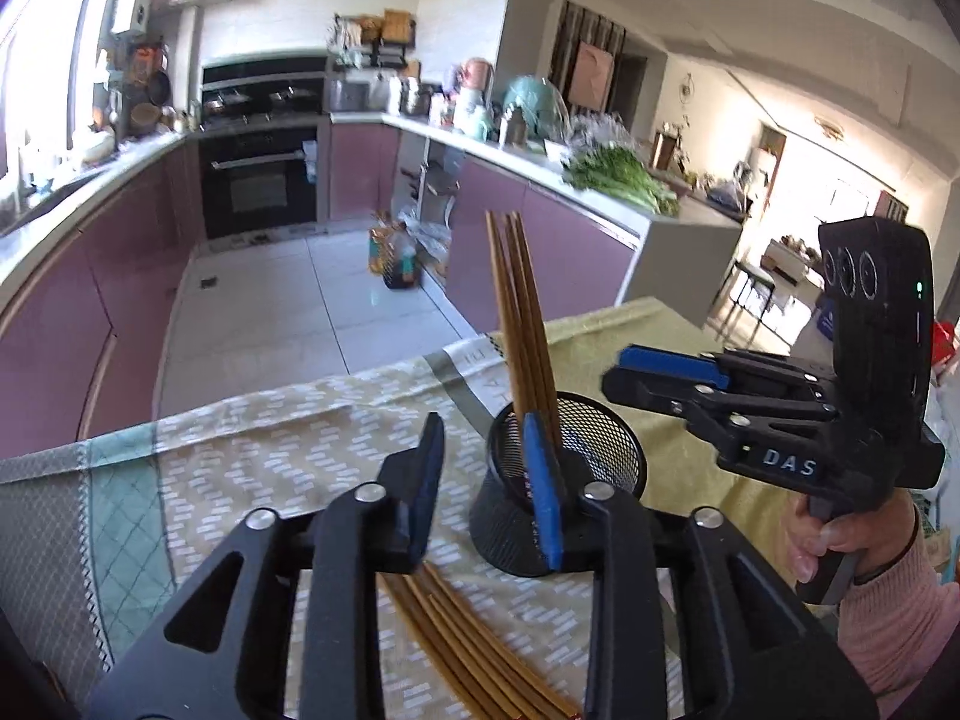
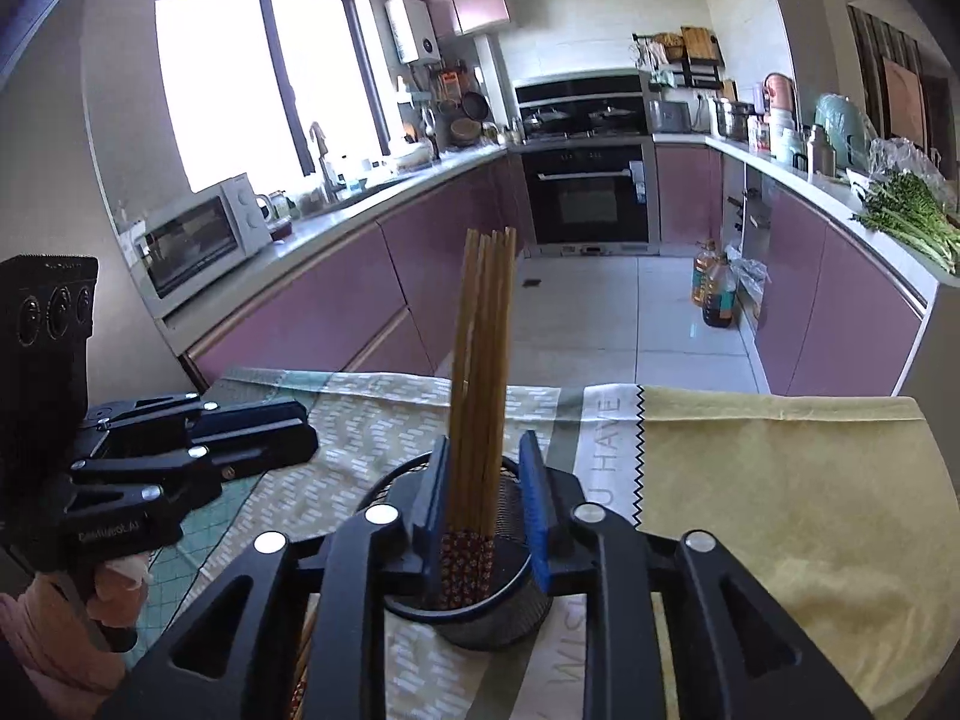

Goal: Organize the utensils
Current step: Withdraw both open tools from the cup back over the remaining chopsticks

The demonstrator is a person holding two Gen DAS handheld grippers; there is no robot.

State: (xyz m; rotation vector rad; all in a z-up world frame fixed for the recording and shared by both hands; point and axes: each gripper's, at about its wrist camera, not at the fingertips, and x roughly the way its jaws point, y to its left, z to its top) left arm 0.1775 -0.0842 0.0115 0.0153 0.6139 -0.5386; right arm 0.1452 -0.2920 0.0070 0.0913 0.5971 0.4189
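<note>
A black mesh cup (image 1: pixel 558 480) stands on the cloth-covered table with several brown chopsticks (image 1: pixel 519 312) upright in it. More chopsticks (image 1: pixel 474 648) lie flat on the cloth under my left gripper (image 1: pixel 486 438), which is open and empty just left of the cup. In the right wrist view the cup (image 2: pixel 480 600) sits between the open jaws of my right gripper (image 2: pixel 486 480), with the standing chopsticks (image 2: pixel 483 360) close to the left pad but not clamped. The right gripper also shows in the left wrist view (image 1: pixel 666 372), and the left gripper shows in the right wrist view (image 2: pixel 258 432).
The table carries a patterned cloth (image 1: pixel 252 450) and a yellow cloth (image 2: pixel 780 510). Beyond the table's far edge are the tiled floor, purple cabinets, an oven (image 2: pixel 585 192) and oil bottles (image 2: pixel 714 288) on the floor.
</note>
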